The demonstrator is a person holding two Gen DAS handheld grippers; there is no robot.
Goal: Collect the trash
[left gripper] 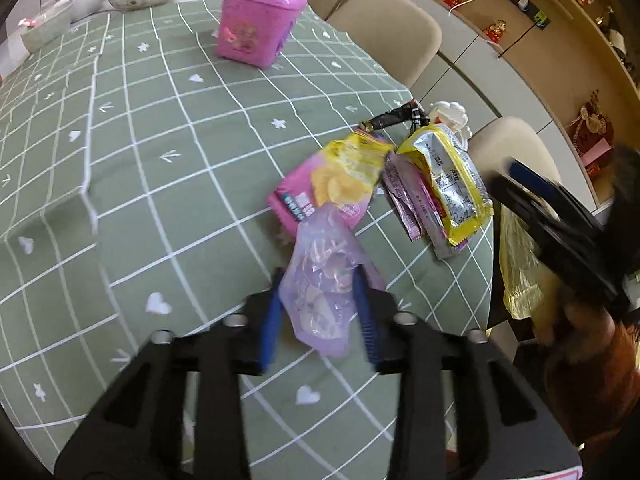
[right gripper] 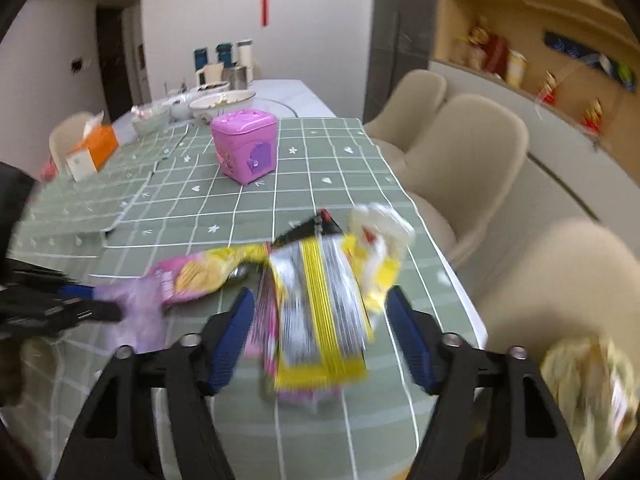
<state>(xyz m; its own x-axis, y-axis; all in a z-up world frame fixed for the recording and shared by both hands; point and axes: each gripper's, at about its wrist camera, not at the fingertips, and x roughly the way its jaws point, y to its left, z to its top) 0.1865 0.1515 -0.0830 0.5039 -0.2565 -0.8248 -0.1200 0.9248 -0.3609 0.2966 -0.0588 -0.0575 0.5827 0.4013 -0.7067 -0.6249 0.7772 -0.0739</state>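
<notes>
The left claw (left gripper: 320, 312) was closed on a pale purple wrapper (left gripper: 320, 280), its blue fingers (left gripper: 270, 328) pinching the crumpled film from both sides. The wrapper's long axis ran straight ahead of that claw, and its far end reached the pink-and-yellow chip bag (left gripper: 332, 184) lying just beyond.

The right claw (right gripper: 320, 332) stood wide open with nothing between its fingers. Directly ahead of it, and partly between the spread fingers, lay the yellow-and-silver wrapper (right gripper: 324, 320) on top of a pink packet (right gripper: 266, 320). Their long axes pointed away from the claw, roughly in line with its reach. Motion blur made it impossible to tell whether the fingers touched them. Judged from this, the right claw was the nearer one for that pile and needed only to push forward and close. The chip bag lay to its front left, close beside the left claw.

All of this sat near the edge of a worktop (right gripper: 248, 204) covered in green checked cloth. A pink box (right gripper: 244, 144) stood far ahead, with bowls behind it. Beige chairs (right gripper: 464, 152) lined the right side, below wooden shelves.
</notes>
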